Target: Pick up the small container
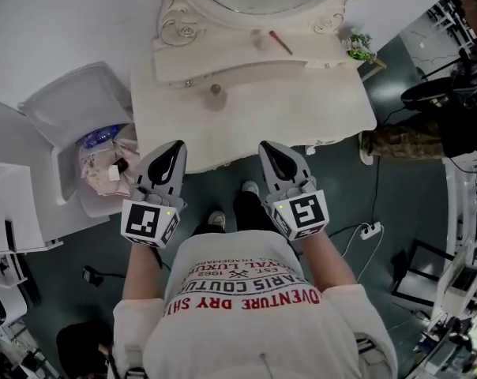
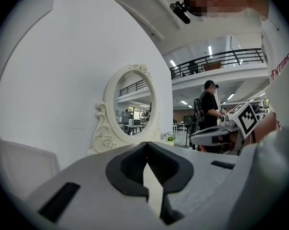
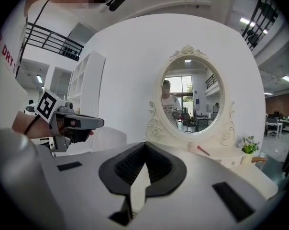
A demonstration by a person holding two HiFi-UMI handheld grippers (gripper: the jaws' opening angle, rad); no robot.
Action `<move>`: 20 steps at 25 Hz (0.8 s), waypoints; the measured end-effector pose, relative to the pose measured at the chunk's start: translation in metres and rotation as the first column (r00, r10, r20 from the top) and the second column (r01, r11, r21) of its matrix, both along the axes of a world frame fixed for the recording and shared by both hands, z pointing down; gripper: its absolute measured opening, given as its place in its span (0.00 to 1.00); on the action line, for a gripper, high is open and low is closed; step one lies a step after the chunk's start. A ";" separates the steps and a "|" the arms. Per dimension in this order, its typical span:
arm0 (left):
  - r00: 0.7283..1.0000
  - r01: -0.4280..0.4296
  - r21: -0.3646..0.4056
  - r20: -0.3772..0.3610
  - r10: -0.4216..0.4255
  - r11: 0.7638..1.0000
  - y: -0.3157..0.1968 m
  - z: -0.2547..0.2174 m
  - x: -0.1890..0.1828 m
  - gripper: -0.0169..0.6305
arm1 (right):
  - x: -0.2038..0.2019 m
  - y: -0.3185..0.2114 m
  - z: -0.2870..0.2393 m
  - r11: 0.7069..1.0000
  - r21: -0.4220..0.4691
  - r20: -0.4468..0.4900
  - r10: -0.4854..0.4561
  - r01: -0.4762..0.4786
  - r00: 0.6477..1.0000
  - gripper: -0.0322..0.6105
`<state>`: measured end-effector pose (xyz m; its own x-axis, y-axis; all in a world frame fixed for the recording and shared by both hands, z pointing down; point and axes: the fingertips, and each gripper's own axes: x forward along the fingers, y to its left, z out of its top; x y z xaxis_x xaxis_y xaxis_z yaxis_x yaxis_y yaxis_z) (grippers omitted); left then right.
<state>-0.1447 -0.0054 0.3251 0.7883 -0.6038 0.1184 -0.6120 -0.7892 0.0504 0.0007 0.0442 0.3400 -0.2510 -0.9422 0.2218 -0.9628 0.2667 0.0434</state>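
Note:
The small container (image 1: 215,91), a little beige pot with a knob lid, stands on the cream dressing table (image 1: 317,109) near its back shelf. My left gripper (image 1: 169,153) and right gripper (image 1: 274,153) are held side by side at the table's front edge, well short of the pot. Both are shut with nothing between the jaws. In the left gripper view the left gripper (image 2: 147,148) points over the tabletop toward the oval mirror (image 2: 131,107). The right gripper (image 3: 144,146) faces the mirror (image 3: 192,97) too. The pot is hidden behind the jaws in both gripper views.
A second small pot (image 1: 260,39) and a red stick (image 1: 280,43) lie on the raised shelf under the mirror. A small plant (image 1: 358,47) sits at the table's right corner. An open white bin (image 1: 65,117) with rubbish stands to the left. Cables (image 1: 365,231) cross the floor.

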 end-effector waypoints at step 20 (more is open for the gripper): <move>0.976 0.217 -0.092 -0.004 -0.219 0.972 -0.122 0.078 0.099 0.05 | 0.077 -0.166 0.051 0.919 -0.037 0.025 -0.393 0.393 0.919 0.05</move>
<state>-0.0455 -0.1271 0.4030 0.6408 -0.7485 0.1708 -0.7676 -0.6286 0.1252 0.0781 -0.1214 0.3914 -0.6033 -0.7573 0.2501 -0.7806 0.6249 0.0091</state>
